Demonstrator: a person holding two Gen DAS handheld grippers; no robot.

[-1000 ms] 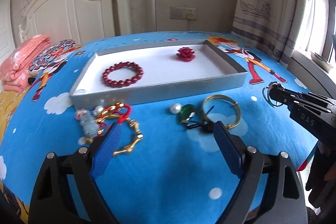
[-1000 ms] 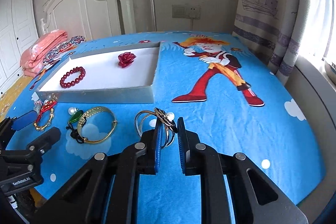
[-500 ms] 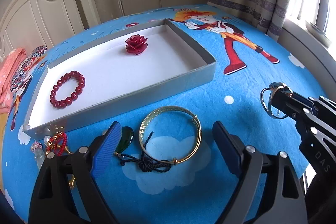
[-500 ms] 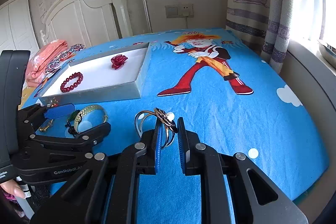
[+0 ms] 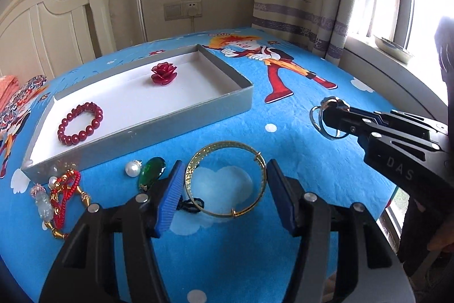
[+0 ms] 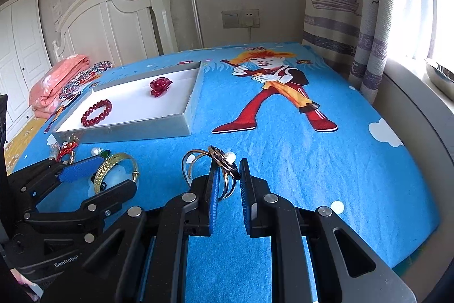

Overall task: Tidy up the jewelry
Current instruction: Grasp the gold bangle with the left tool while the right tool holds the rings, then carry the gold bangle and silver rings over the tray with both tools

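My left gripper [image 5: 224,178] is open, its blue pads on either side of a gold bangle [image 5: 227,181] that lies on the blue sheet. My right gripper [image 6: 228,175] is shut on a silver multi-ring bangle with a pearl flower [image 6: 215,163], held above the sheet; it also shows in the left wrist view [image 5: 326,118]. A grey tray [image 5: 181,118] holds a red bead bracelet [image 5: 81,122] and a red rose ornament [image 5: 164,73]. The gold bangle [image 6: 113,171] and left gripper [image 6: 93,178] show in the right wrist view.
Near the tray's front lie a pearl [image 5: 132,169], a green pendant on a black cord [image 5: 151,175] and a red-and-gold cord bracelet with a pale charm [image 5: 61,198]. Folded bedding [image 6: 56,84] lies by the headboard. A curtain [image 6: 354,19] and windowsill stand at the right.
My left gripper has moved right, from the red cord bracelet, and forward until its pads straddle the gold bangle. My right gripper keeps its hold on the silver bangle.
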